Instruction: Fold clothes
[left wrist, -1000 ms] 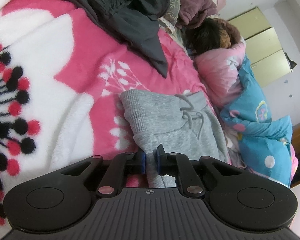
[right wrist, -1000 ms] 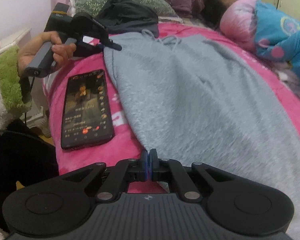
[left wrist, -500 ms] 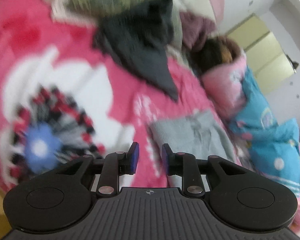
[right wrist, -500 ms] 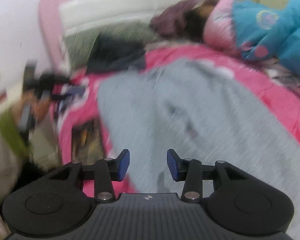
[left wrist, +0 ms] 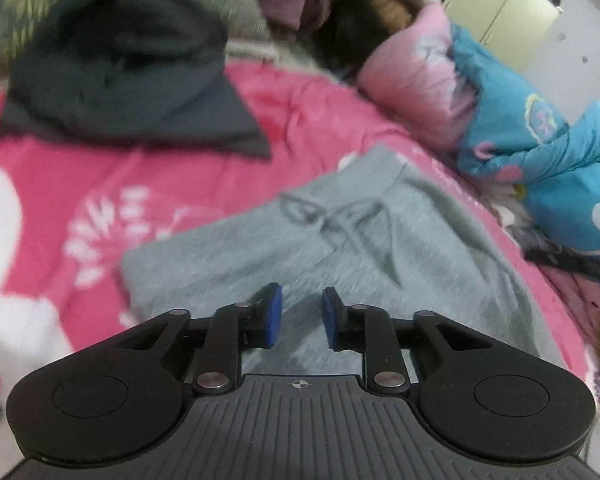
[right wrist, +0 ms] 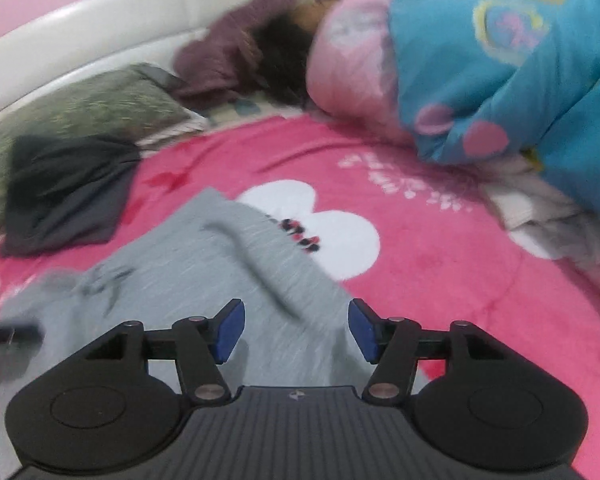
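In the left wrist view, a dark garment [left wrist: 128, 80] lies at upper left on the pink blanket [left wrist: 308, 120], partly over a green pillow [left wrist: 4, 4]. The grey pants [left wrist: 360, 248] spread across the centre, drawstring waistband toward the top, running down under the left gripper [left wrist: 298, 316] at bottom centre; its jaws stand slightly apart with nothing pinched between the blue pads [left wrist: 274, 314]. At upper right a person lies under a blue quilt [left wrist: 540, 140]. In the right wrist view, the pillow [right wrist: 80, 108] and dark garment [right wrist: 68, 192] sit at left, the pants [right wrist: 204, 272] at lower centre-left, blurred. The right gripper [right wrist: 296, 330] hangs over their edge, jaws opening wide and gripping nothing. The blanket [right wrist: 440, 260] fills the right, the quilt [right wrist: 500, 72] the upper right.
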